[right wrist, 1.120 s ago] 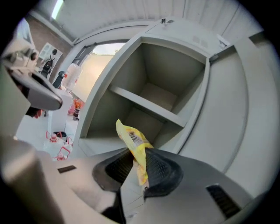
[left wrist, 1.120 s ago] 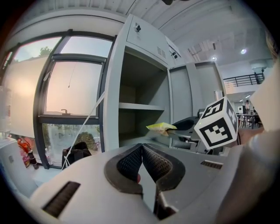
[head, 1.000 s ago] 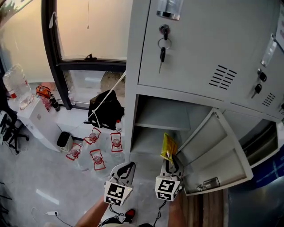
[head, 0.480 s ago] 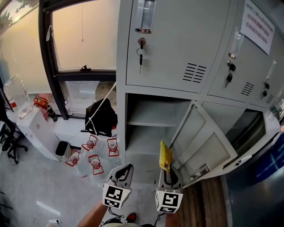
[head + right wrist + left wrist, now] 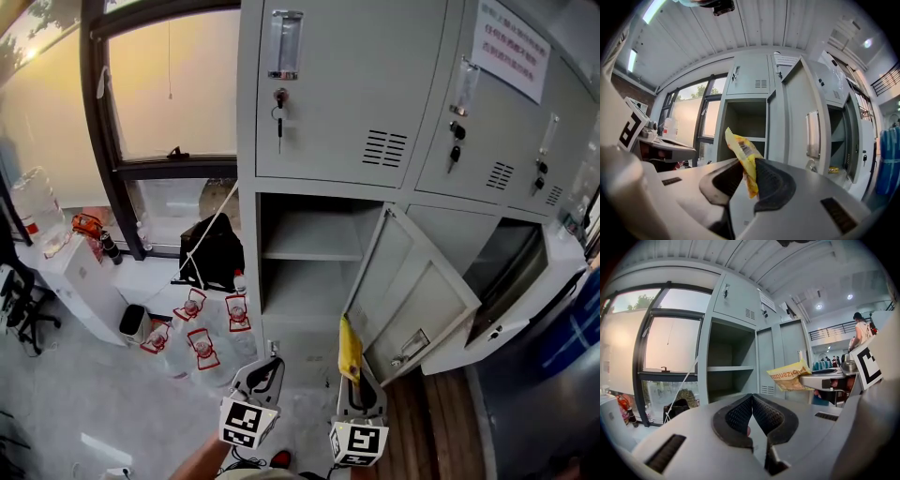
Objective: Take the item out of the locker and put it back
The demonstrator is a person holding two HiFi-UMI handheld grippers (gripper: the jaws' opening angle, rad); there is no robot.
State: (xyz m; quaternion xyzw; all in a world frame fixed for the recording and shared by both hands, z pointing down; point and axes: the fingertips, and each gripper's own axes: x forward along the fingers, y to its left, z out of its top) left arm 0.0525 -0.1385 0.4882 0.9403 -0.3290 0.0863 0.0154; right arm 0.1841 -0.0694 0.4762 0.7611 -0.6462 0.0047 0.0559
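Observation:
A yellow snack packet [image 5: 350,347] stands upright in my right gripper [image 5: 356,382], in front of the open lower locker compartment [image 5: 309,281] and outside it. In the right gripper view the jaws are shut on the packet [image 5: 742,151], which sticks up between the pads of the right gripper [image 5: 746,165]. The compartment's door [image 5: 417,300] swings out to the right; its inner shelf [image 5: 314,251] shows nothing on it. My left gripper [image 5: 263,373] hangs to the left of the right one, shut and empty [image 5: 751,398]. From there the packet [image 5: 790,376] shows at the right.
Several red-labelled water bottles [image 5: 202,330] and a black bag [image 5: 220,248] lie on the floor left of the locker. A white low cabinet [image 5: 80,267] stands further left. A second locker door [image 5: 511,281] hangs open at the right. A person [image 5: 859,330] stands far off.
The head view has drawn back and tilted up, so more of the locker front shows. The right gripper and packet have come away from the compartment. The left gripper stays alongside.

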